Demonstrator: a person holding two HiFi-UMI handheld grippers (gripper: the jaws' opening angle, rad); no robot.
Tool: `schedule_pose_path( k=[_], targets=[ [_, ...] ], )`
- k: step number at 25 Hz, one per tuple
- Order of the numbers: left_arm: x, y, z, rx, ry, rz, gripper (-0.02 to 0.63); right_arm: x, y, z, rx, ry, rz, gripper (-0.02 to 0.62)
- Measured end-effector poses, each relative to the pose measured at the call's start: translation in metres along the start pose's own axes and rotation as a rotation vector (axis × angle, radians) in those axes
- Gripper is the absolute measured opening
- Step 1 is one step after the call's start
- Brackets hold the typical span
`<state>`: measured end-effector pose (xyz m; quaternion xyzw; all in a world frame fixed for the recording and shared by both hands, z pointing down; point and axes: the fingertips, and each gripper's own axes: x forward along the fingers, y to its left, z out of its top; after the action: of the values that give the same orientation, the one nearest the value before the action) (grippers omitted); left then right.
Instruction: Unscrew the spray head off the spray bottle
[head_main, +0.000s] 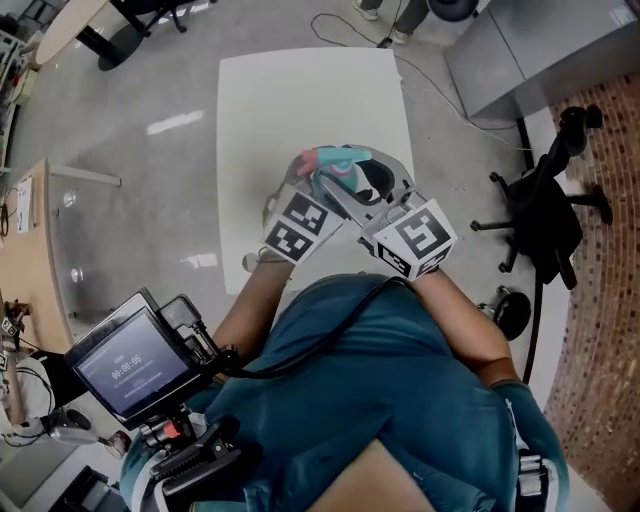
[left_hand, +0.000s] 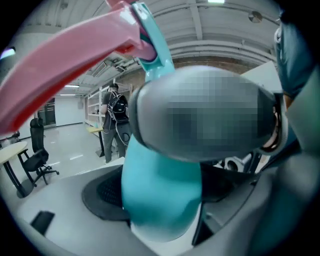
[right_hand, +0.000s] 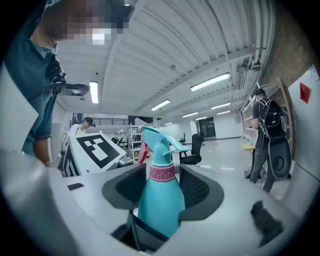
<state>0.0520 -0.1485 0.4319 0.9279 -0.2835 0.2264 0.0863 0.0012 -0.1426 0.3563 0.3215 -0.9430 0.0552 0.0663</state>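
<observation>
Spray bottle (right_hand: 159, 210) is raised in the air over the white table (head_main: 300, 90), close before the person's chest, its spray head (right_hand: 156, 142) seated on the pink collar (right_hand: 162, 172). Left gripper (left_hand: 162, 192) has its jaws wide and clamped on the teal body. Right gripper (right_hand: 162, 186) jaws stand apart, flanking the shoulder under the collar, seemingly not pressing it

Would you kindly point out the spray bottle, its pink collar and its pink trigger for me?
spray bottle (right_hand: 160, 209): right gripper view, on the teal body.
pink collar (right_hand: 162, 172): right gripper view, on the ring's front.
pink trigger (left_hand: 70, 56): left gripper view, on the lever's middle.
</observation>
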Motion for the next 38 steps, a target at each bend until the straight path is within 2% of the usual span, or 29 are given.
schedule_pose_path(
  k=[2,4,6,9,11,15,18,19,20,21,23,26,28,30,32,34,36,38],
  targets=[
    [-0.004,0.001,0.004,0.010,-0.006,0.009,0.407,0.000,0.002,0.008,-0.044,-0.028,-0.017,0.195],
    [-0.009,0.007,0.000,0.065,0.020,0.022,0.407,0.003,0.004,0.010,-0.058,-0.043,-0.001,0.184],
    [-0.016,0.007,0.002,0.103,0.027,0.004,0.405,0.004,0.009,0.016,-0.038,-0.066,0.054,0.175],
    [-0.031,-0.004,0.013,0.118,0.016,-0.076,0.403,-0.005,0.021,0.031,-0.010,-0.107,0.192,0.160],
    [-0.040,-0.018,0.020,0.111,0.010,-0.179,0.403,-0.015,0.031,0.042,-0.008,-0.124,0.311,0.149],
    [-0.062,-0.055,0.031,0.102,0.010,-0.442,0.403,-0.036,0.054,0.060,-0.033,-0.145,0.595,0.132],
    [-0.087,-0.084,0.031,0.095,0.010,-0.675,0.403,-0.050,0.070,0.067,0.031,-0.147,0.814,0.130],
    [-0.093,-0.091,0.032,0.073,0.006,-0.731,0.403,-0.052,0.072,0.069,0.061,-0.150,0.861,0.130],
    [-0.095,-0.092,0.032,0.046,0.008,-0.748,0.403,-0.052,0.072,0.071,0.077,-0.160,0.877,0.130],
    [-0.094,-0.088,0.033,0.016,0.017,-0.726,0.403,-0.049,0.069,0.072,0.069,-0.180,0.849,0.130],
    [-0.083,-0.068,0.030,-0.018,0.044,-0.593,0.403,-0.040,0.057,0.074,-0.001,-0.220,0.670,0.132],
    [-0.062,-0.029,0.022,0.075,0.101,-0.304,0.403,-0.023,0.040,0.076,-0.041,-0.180,0.358,0.164],
    [-0.052,-0.013,0.025,0.110,0.092,-0.149,0.403,-0.011,0.037,0.075,-0.070,-0.146,0.224,0.172],
    [-0.045,-0.007,0.035,0.106,0.052,-0.055,0.404,-0.003,0.033,0.076,-0.128,-0.143,0.114,0.173],
    [-0.040,-0.007,0.043,0.111,0.025,-0.024,0.403,0.000,0.030,0.079,-0.147,-0.148,0.043,0.172],
    [-0.039,-0.008,0.045,0.151,0.033,-0.021,0.405,-0.001,0.031,0.081,-0.127,-0.148,0.028,0.152],
    [-0.041,-0.011,0.046,0.185,0.039,-0.040,0.405,-0.005,0.031,0.079,-0.070,-0.144,0.064,0.139],
    [-0.047,-0.018,0.049,0.180,0.023,-0.092,0.403,-0.012,0.030,0.078,-0.052,-0.139,0.137,0.137]
  ],
)
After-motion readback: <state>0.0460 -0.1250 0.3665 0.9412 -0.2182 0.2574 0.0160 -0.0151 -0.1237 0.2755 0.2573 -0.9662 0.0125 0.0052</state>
